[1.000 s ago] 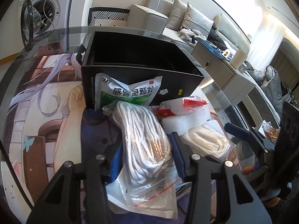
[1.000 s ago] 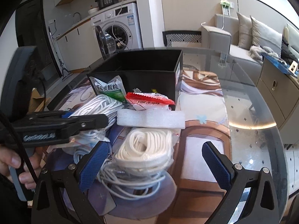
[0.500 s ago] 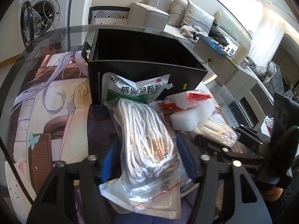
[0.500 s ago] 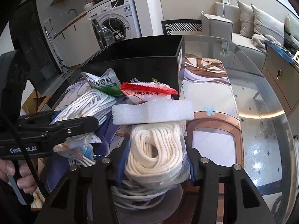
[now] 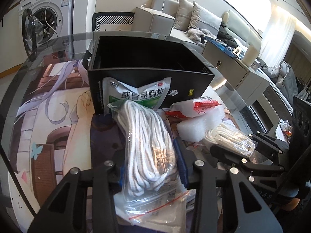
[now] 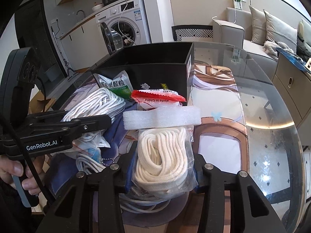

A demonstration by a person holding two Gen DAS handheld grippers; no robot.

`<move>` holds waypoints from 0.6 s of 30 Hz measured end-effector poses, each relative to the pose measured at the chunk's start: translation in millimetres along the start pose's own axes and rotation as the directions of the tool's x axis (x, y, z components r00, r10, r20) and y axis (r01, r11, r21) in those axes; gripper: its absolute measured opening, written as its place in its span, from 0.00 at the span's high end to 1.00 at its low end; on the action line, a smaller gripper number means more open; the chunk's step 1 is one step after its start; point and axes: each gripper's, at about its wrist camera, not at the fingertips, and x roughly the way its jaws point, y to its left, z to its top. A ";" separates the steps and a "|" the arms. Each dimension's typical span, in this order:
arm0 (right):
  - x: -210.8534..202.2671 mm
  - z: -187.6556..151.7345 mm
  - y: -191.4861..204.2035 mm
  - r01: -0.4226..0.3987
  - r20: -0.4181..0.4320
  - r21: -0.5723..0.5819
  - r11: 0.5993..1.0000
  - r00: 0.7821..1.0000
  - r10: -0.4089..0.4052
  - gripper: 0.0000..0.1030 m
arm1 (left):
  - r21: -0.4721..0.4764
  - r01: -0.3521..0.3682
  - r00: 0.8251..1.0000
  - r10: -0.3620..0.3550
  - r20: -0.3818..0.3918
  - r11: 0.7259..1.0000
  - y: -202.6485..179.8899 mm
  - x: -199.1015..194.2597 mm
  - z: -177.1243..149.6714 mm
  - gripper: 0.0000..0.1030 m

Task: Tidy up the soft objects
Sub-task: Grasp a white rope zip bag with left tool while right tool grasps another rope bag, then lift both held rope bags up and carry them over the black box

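Trouble from the left wrist view would most likely come from the slippery plastic: the left gripper is closed on the grey-white rope bag, its blue pads pressed into both sides of the bundle near its lower half, and because the bag is long and floppy, its far end could sag and snag the green medicine pouch leaning against the black box if lifted toward that box. The loose zip-seal end below the fingers may also slide out, since the grip seems to bite more film than cord, though the pads are partly hidden. Just to the right lie the white foam block and the red-topped packet. From the right wrist view, the right gripper is likewise clamped narrow on the cream rope bag, both fingers squeezing its sides. The foam strip touches this bag's top edge, so pulling up could drag or tip it off the pile, and the loose grey cable coiled underneath might catch and come along. Both bags sit on the printed mat on the glass table, just in front of the open box.
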 end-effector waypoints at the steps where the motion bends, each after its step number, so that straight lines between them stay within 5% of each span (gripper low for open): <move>1: -3.1 -0.6 0.9 0.003 0.006 -0.004 1.000 1.000 -0.003 0.59 | 0.004 0.002 1.000 -0.002 0.005 1.000 0.3 -2.7 -0.1 0.62; 18: -59.0 -2.2 14.5 -0.006 0.156 -0.033 0.999 0.988 0.011 0.60 | 0.051 0.027 0.989 -0.034 0.147 0.998 -3.6 -54.9 -8.9 0.63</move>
